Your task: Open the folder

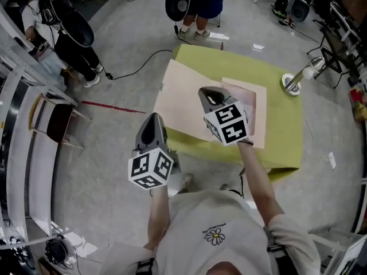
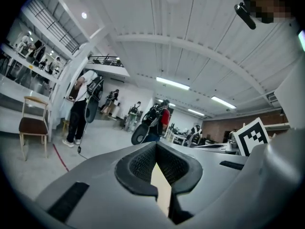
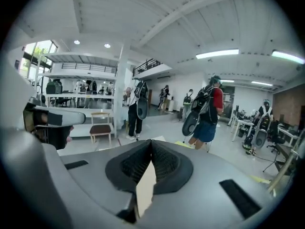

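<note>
A beige folder (image 1: 186, 99) lies spread on the green table (image 1: 284, 130), with a paler pinkish sheet (image 1: 245, 105) showing on its right half. Both grippers hang in the air above it and touch nothing. My left gripper (image 1: 152, 118) is over the table's near left edge, jaws shut and empty, pointing level (image 2: 156, 145). My right gripper (image 1: 210, 93) is over the middle of the folder, jaws also closed on nothing (image 3: 151, 142). In both gripper views a beige sliver of the folder shows through the gap behind the tips.
A small desk lamp (image 1: 296, 80) stands at the table's far right corner. A person with gear (image 1: 195, 4) stands beyond the table, another (image 1: 69, 39) at the left. A chair (image 1: 57, 122) sits by shelving at the left. A black cable (image 1: 137, 67) runs on the floor.
</note>
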### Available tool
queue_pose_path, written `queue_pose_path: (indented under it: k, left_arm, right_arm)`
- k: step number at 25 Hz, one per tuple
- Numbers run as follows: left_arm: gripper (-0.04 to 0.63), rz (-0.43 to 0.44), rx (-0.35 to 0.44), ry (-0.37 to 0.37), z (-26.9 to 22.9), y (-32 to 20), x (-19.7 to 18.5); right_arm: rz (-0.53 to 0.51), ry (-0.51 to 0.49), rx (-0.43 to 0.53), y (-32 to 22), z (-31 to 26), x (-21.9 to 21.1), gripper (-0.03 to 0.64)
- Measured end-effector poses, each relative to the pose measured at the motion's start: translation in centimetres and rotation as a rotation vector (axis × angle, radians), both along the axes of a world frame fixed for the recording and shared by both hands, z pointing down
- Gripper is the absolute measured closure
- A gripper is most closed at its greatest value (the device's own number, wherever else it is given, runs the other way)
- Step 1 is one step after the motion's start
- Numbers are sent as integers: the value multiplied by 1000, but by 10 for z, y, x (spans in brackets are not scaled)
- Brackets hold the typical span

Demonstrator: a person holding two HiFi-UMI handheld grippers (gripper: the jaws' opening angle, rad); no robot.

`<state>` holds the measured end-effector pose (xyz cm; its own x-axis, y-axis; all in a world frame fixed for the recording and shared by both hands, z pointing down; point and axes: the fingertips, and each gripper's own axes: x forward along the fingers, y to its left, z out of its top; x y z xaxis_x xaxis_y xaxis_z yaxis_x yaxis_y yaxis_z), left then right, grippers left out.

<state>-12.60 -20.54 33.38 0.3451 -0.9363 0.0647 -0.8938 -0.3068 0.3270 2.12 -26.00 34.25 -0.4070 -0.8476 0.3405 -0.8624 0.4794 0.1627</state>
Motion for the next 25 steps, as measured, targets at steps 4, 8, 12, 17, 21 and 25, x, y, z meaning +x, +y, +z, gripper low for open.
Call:
queue_pose_path:
  k: [4,8,12,17,21,25]
  left_arm:
    - [581,71,69,-96,-27,5,54]
    - [581,133,142,-170,-53,13,98]
    - [581,176,190,-195,-69,18,130]
    - [581,237,243,-208,-82,28,167]
    - [581,268,276,-218,-88,34,186]
    - [581,284,298,-208,-91,36,200]
  right_arm:
    - [97,-63,110,25,-32,52,604]
    - [191,-104,225,57,-64,95,604]
    - [278,-130,317,88,-84,129,604]
    - [412,-143,410,126,-96,172,604]
    - [488,-137,485,151,-100,191,604]
    - [529,-124,473,162,-88,203,604]
